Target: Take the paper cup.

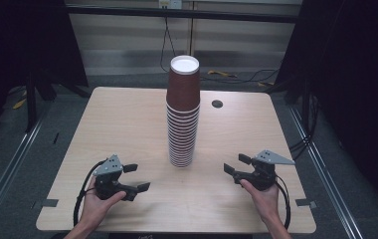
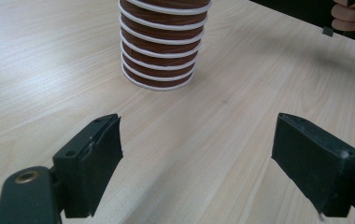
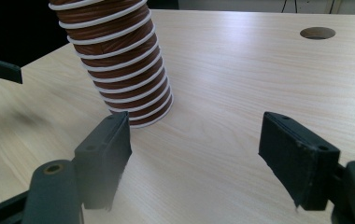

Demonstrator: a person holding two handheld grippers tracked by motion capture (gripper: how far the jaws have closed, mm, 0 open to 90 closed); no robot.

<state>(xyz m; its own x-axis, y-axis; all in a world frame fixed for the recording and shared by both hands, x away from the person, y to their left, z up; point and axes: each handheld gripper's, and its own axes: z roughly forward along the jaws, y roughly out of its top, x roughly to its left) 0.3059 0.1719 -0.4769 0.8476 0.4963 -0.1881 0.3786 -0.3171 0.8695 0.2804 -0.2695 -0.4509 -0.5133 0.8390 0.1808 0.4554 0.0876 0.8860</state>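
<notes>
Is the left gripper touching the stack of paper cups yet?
Apart. In the left gripper view, bare table lies between the left gripper and the stack of paper cups; its fingers stand open with nothing between them.

Both gripper views cut off the upper part of the cup stack (image 2: 159,46).

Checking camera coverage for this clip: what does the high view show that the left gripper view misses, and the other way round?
The high view takes in the whole stack of brown paper cups up to its white top, and both open grippers, the left gripper and the right gripper, lying on the table either side of it. The left gripper view gives a close look at its own two black pads, set apart with bare wood between them. Both share the stack's lowest cups, the tabletop and the person's right hand.
</notes>
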